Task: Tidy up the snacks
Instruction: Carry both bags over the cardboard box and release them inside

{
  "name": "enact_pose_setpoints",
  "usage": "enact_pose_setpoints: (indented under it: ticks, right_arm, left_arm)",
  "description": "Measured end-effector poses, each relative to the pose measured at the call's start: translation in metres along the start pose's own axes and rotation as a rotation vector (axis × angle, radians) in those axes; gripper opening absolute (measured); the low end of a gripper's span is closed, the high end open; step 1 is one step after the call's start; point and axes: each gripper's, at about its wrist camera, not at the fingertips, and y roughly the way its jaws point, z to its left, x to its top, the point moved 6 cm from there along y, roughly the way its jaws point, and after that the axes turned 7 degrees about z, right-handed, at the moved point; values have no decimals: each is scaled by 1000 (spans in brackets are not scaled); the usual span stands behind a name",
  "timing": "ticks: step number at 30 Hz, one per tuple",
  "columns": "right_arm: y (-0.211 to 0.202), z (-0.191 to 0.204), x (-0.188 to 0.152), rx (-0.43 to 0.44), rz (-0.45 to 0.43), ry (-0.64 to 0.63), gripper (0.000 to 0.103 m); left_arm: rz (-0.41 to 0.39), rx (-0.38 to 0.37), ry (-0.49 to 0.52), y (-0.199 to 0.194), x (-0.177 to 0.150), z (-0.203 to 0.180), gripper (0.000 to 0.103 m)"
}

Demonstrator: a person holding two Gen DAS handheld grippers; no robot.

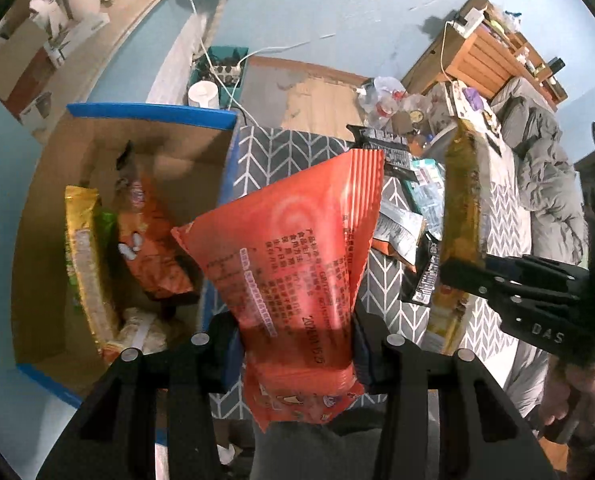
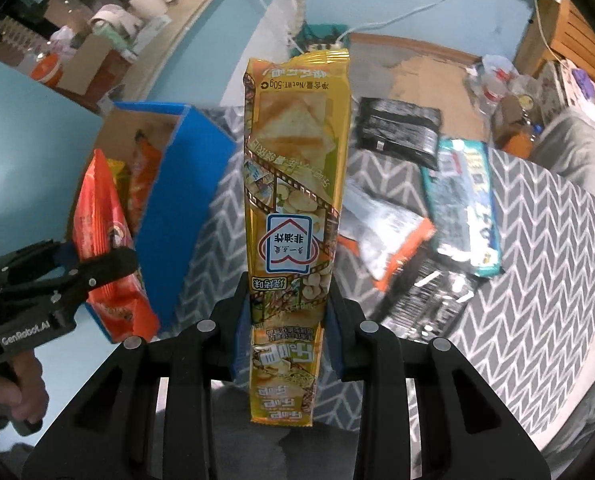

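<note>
Left wrist: cardboard box (image 1: pixel 145 136) holds snack packets (image 1: pixel 149 248); hand-held gripper (image 1: pixel 297 344) grips orange packet (image 1: pixel 293 248).

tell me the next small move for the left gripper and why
Probably carry the orange snack bag leftward over the open cardboard box and lower it in. The left gripper is clamped on it, and the box already holds similar packets with room left.
</note>
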Motion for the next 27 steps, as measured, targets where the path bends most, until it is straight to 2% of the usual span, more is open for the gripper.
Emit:
enact_pose_setpoints:
  ticks: [11,15,27]
  right_arm:
    - [6,65,21,78,1,-70,31]
    - [13,92,29,123,8,-91,31]
    - [40,162,48,183,45,-151,31]
  left_arm:
    - [-9,7,-16,-37,0,41,45]
    - [-21,41,-25,-44,2,63,45]
    - [7,106,-119,-33,-1,141,45]
